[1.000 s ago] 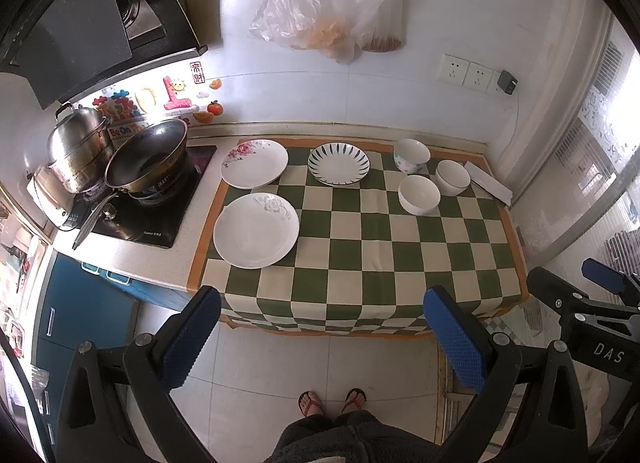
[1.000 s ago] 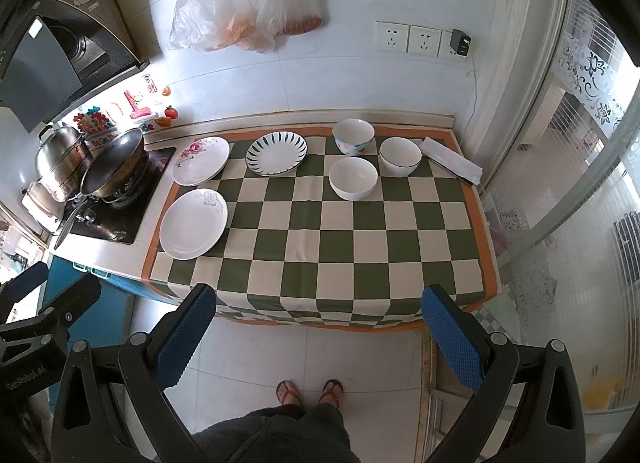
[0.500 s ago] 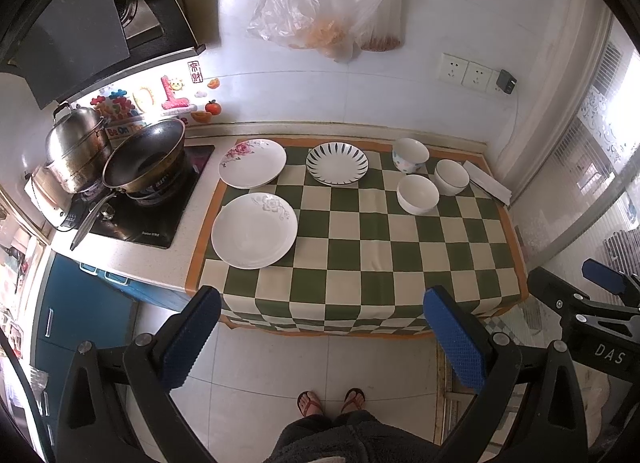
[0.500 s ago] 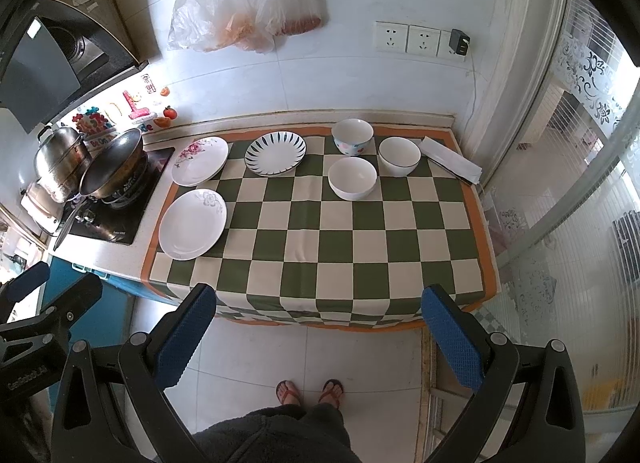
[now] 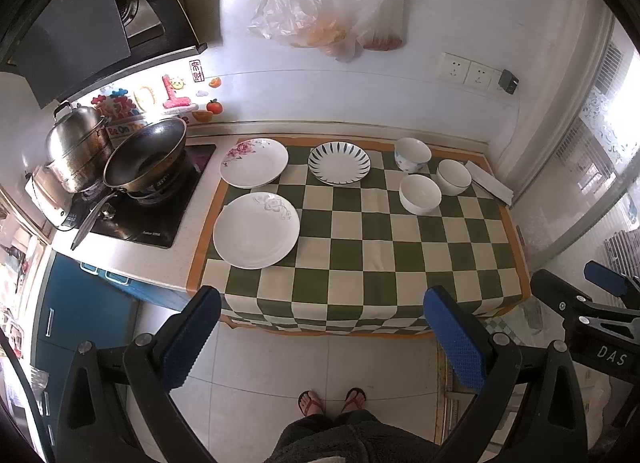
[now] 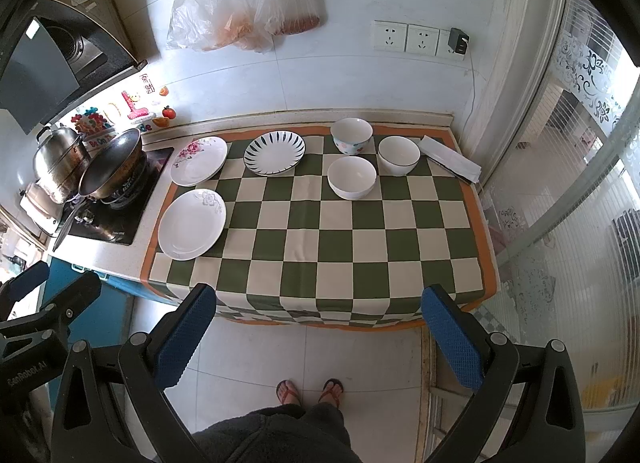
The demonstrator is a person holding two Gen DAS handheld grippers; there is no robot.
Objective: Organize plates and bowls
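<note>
Here, three plates (image 5: 256, 230) and three bowls (image 5: 420, 194) sit on my bench (image 5: 360, 247); my left gripper (image 5: 322, 337) and right gripper (image 6: 318, 337) hang wide open, holding nothing.

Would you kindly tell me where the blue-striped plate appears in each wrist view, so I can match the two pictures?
Left wrist: the blue-striped plate lies at the far edge of the checkered cloth, just above centre of the picture.
Right wrist: the blue-striped plate lies at the cloth's far edge, left of centre.
Shared landmark: the pink-flowered plate sits directly to its left in both.
</note>
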